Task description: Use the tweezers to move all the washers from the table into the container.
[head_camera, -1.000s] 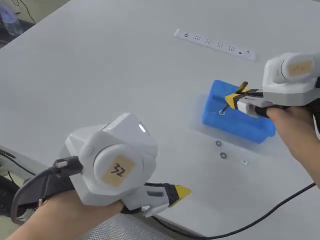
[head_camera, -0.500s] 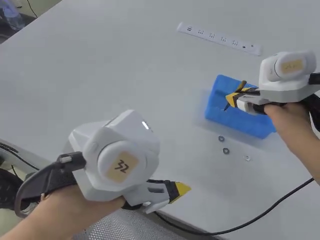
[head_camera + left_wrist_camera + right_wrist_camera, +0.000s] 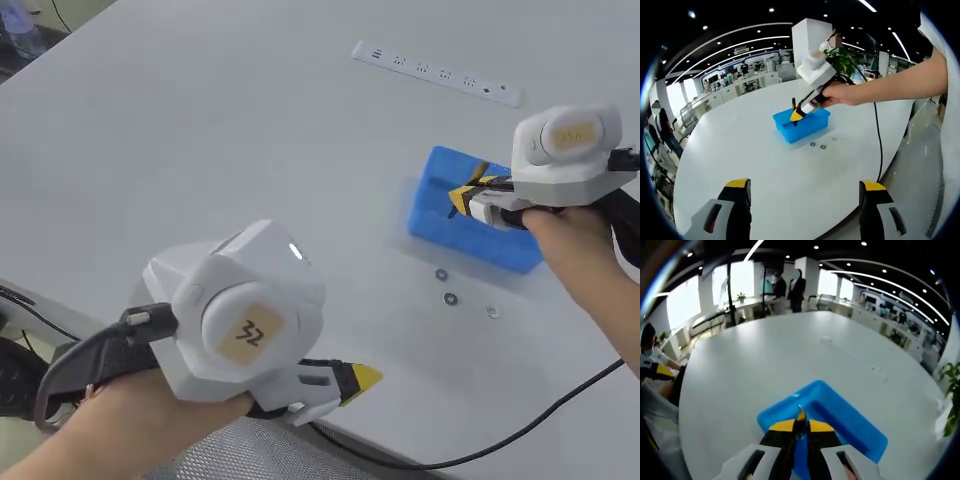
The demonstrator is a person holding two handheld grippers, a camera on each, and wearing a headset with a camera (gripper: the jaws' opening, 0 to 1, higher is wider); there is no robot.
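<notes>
Nearest, at 7 o'clock in the head view, the left gripper hangs by the near edge of the table. Its own view shows the jaws wide apart and empty, while in the head view its body covers all but one yellow tip. Further out, three washers lie on the table at 6 o'clock of the blue container. Over the container, the right gripper is clamped on the tweezers. Their tip is too small to tell whether it carries a washer, and the gripper covers part of the container's inside. A power strip lies beyond at 12 o'clock.
</notes>
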